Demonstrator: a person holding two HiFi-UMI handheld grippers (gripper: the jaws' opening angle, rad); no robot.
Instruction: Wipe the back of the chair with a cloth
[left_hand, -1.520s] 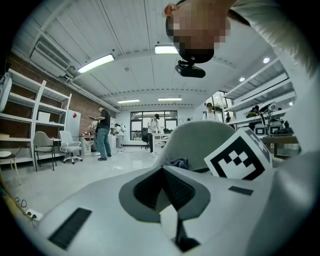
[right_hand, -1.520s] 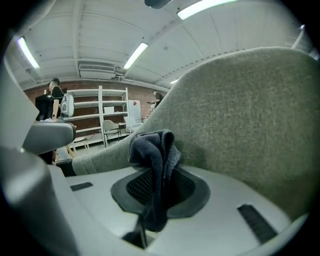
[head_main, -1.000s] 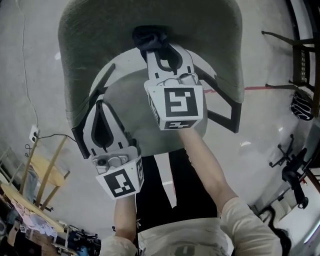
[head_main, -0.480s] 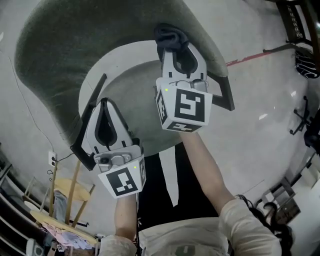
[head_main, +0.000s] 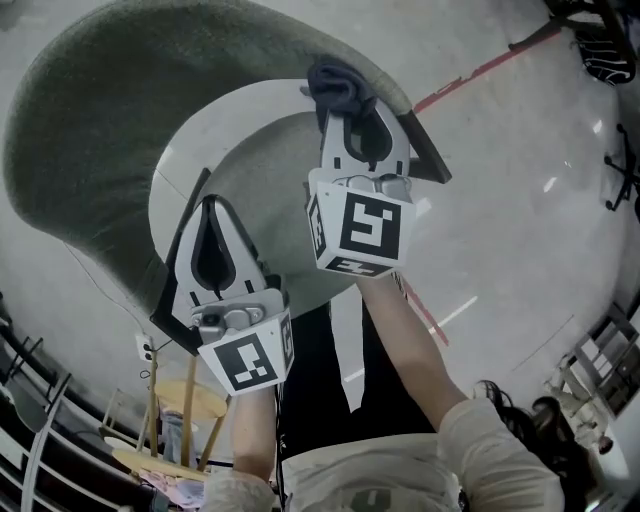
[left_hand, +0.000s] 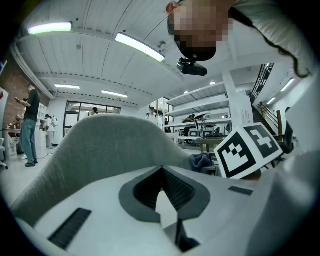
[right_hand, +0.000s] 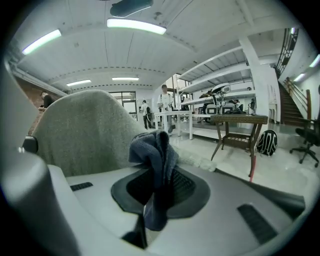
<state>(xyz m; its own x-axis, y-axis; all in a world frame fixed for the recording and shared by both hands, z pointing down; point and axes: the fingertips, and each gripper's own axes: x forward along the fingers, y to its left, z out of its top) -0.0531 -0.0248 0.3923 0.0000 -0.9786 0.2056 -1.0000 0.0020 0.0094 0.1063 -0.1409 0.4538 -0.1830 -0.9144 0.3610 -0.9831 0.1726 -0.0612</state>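
Gripping the dark cloth (head_main: 338, 84) in closed fingers, the right gripper (head_main: 350, 112) sits at the rim of the chair back (head_main: 120, 140), upper centre. Best to press it flat and sweep evenly along the fabric. Lower left, the left gripper (head_main: 208, 205) keeps its fingers shut, empty.

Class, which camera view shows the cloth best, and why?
The right gripper view: the cloth fills its centre, pinched by the right gripper, jaws shut. The head view shows only a dark bunch at the jaw tips; the left gripper view shows a small bluish scrap.
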